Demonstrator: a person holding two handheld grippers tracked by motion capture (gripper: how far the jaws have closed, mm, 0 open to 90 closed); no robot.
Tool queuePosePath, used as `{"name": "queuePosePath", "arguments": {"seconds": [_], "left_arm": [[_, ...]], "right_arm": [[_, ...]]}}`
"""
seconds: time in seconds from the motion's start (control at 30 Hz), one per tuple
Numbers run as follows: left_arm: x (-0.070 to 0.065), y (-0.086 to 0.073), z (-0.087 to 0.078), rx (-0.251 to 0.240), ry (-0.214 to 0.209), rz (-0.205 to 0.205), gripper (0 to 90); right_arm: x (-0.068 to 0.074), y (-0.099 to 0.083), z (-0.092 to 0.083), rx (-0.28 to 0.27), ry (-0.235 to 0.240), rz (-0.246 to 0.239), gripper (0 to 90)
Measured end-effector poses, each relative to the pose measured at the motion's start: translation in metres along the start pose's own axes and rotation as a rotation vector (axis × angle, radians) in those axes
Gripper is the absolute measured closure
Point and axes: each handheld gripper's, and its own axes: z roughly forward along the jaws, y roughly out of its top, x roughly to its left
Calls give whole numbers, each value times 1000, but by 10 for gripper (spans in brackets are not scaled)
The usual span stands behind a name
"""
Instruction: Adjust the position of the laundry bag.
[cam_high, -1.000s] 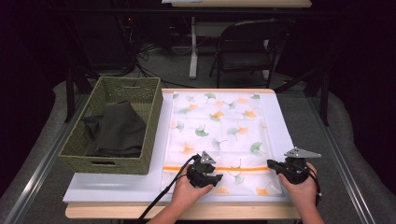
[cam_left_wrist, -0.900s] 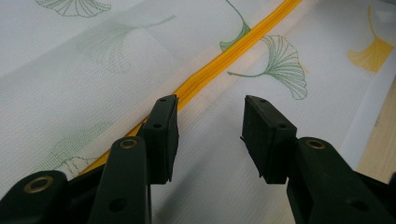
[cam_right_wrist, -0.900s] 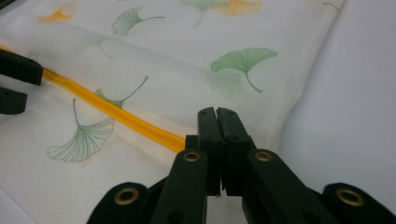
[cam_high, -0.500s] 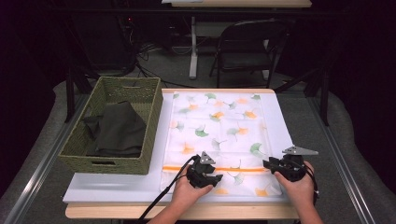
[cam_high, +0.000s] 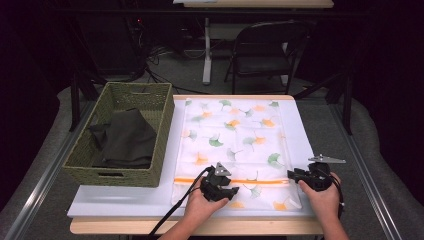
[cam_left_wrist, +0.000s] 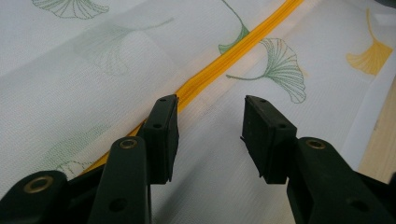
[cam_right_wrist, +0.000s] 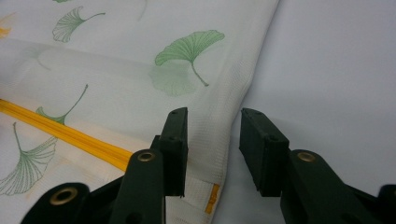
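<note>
A white mesh bag printed with ginkgo leaves lies flat on the table, its orange zipper running across near the front. My left gripper rests on the bag just in front of the zipper. Its jaws stand open over the flat mesh, the left pad beside the zipper. My right gripper sits at the bag's right edge. Its jaws have just been opening and now stand open. The bag's hem lies between them, and the pads do not press on it. The zipper end is to their left.
A woven green basket holding a dark folded cloth stands left of the bag. The white table top shows in front of the basket and right of the bag. A folding chair stands beyond the table.
My right hand has shifted a little to the left, toward the bag's right edge. The left hand and the bag have stayed where they were.
</note>
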Motion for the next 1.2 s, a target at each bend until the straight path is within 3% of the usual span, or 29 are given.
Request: {"name": "queuePosePath", "arguments": {"seconds": [0.4,0.63,0.8,1.03,1.2], "left_arm": [[0,0,1,-4,6,8,557],[-1,0,2,-7,12,8,560],[-2,-1,2,-9,14,14,560],[-3,-1,2,-7,24,24,562],[-3,-1,2,-5,25,28,562]], "right_arm": [[4,1,7,27,31,18,643],[8,4,9,50,1,-21,786],[9,7,7,49,33,-24,888],[8,12,1,26,86,-8,896],[12,23,-4,47,95,-52,897]]}}
